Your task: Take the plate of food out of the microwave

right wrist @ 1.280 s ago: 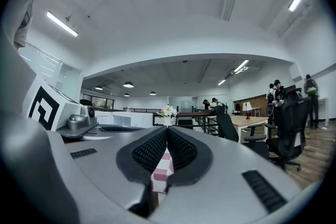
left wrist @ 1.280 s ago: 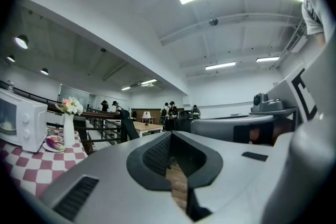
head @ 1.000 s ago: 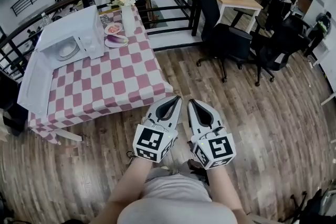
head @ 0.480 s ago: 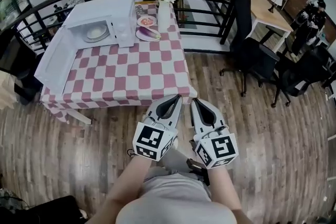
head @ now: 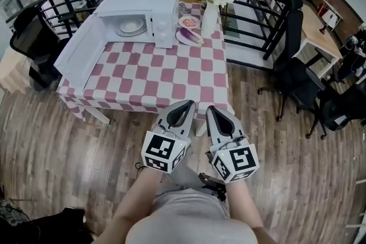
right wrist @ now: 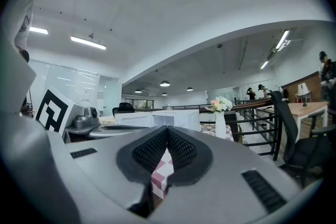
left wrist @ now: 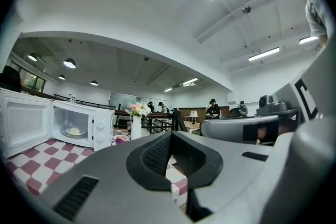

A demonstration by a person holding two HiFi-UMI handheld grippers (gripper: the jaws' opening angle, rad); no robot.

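Note:
A white microwave [head: 140,17] stands at the far side of a pink-and-white checked table [head: 166,80], its door [head: 86,57] swung open to the left. Inside sits a pale plate of food [head: 130,26]; the left gripper view shows that plate [left wrist: 73,132] too. My left gripper [head: 182,106] and right gripper [head: 213,108] hover side by side over the floor just before the table's near edge, well short of the microwave. Both are shut with nothing between the jaws. The right gripper view shows the microwave [right wrist: 173,119] beyond its closed tips.
A vase of flowers [head: 210,14] and two plates of food [head: 190,37] stand right of the microwave. A black railing [head: 251,3] runs behind the table. Office chairs [head: 297,77] stand at the right, another black chair [head: 34,43] at the left, on a wooden floor.
The view has swung so the table and microwave, earlier off to the left, now lie straight ahead and nearer. Both grippers stayed shut and side by side.

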